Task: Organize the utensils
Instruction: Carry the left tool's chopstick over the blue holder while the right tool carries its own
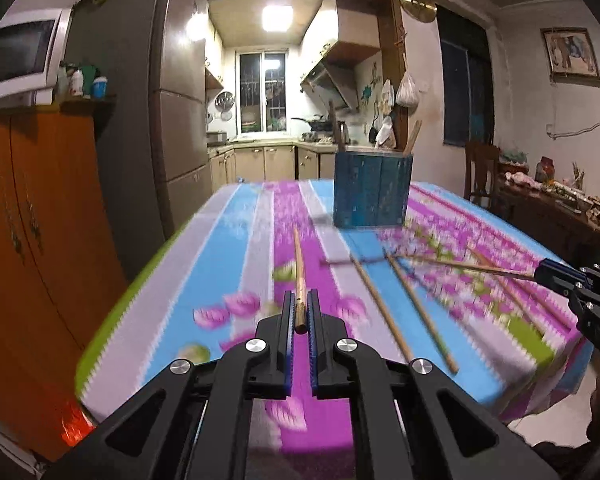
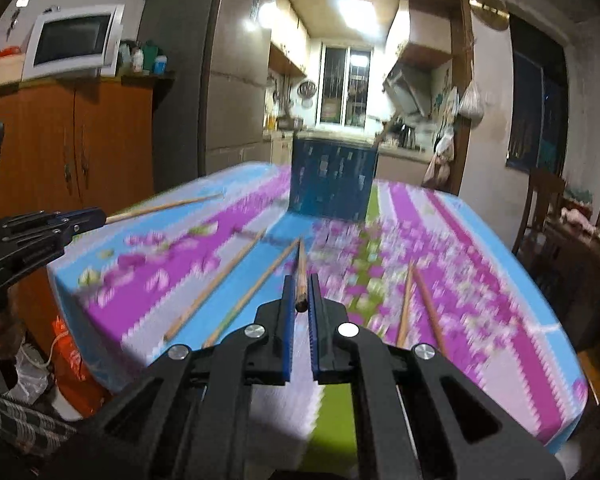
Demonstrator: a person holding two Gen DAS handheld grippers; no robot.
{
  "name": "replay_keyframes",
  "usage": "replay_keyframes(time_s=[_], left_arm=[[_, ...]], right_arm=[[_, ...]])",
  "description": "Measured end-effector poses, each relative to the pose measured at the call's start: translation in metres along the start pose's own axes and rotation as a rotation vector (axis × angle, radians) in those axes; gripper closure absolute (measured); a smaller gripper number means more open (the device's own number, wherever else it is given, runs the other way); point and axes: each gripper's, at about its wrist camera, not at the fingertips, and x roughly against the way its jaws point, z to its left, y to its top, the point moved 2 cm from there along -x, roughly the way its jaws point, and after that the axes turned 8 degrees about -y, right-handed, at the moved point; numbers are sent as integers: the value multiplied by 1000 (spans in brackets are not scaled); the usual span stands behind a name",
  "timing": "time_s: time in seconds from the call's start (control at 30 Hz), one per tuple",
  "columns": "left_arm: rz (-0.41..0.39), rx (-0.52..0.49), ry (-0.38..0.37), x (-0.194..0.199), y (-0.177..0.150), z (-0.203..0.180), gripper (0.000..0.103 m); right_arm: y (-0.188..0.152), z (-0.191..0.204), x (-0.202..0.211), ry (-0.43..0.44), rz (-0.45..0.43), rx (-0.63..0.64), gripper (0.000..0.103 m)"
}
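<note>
The left claw (image 1: pixel 300 312) is clamped on 1 chopstick (image 1: pixel 299 268), which points away toward the far side of the tabletop (image 1: pixel 228 248). To its right, more chopsticks (image 1: pixel 416 304) lie loose on the striped flowered cloth. The blue holder (image 1: pixel 372 188) stands far and right of centre, with sticks upright inside. At the right, the right claw (image 2: pixel 301 300) is also clamped on 1 chopstick (image 2: pixel 301 268), lifted off the cloth.
</note>
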Motion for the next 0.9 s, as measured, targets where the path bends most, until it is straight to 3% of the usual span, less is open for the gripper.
replay_keyframes(time_s=[0.3, 0.57, 0.9], left_arm=[[-69, -52, -28, 6, 84, -2, 96], [-113, -44, -113, 9, 149, 4, 96], [-131, -29, -196, 4, 175, -4, 96]], right_arm=[[78, -32, -10, 70, -112, 6, 98], [139, -43, -19, 112, -189, 33, 99], [167, -49, -28, 163, -170, 17, 99]])
